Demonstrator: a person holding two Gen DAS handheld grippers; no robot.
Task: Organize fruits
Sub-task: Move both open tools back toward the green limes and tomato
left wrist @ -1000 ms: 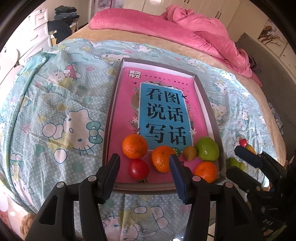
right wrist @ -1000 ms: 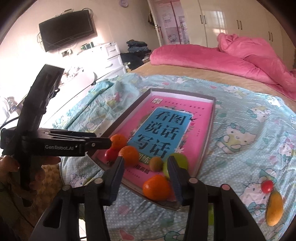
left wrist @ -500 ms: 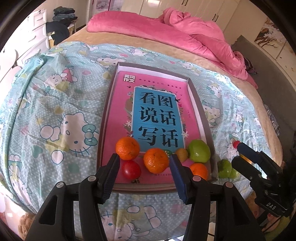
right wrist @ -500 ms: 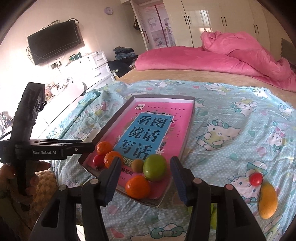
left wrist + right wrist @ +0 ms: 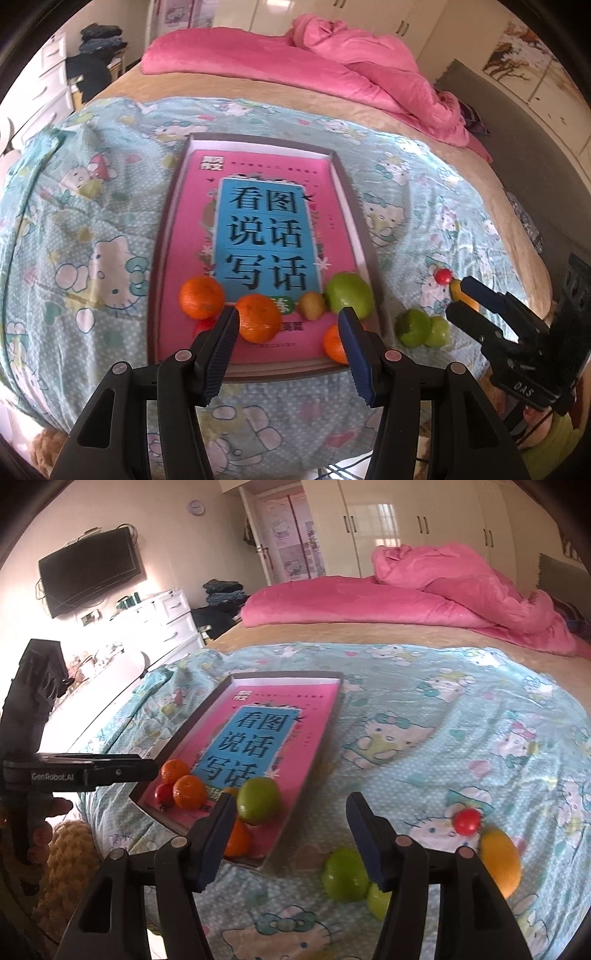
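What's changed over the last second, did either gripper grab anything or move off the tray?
Nothing was grabbed or released; both grippers are open and empty. The right gripper swung rightward off the tray, from over its near corner toward the loose fruit on the sheet, now framing the green apple beside the red tomato and mango. The left gripper only drifted slightly. The fruit in the tray stayed put.

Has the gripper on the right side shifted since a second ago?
Yes. The right gripper swung rightward off the tray, toward the green fruits on the bedspread.
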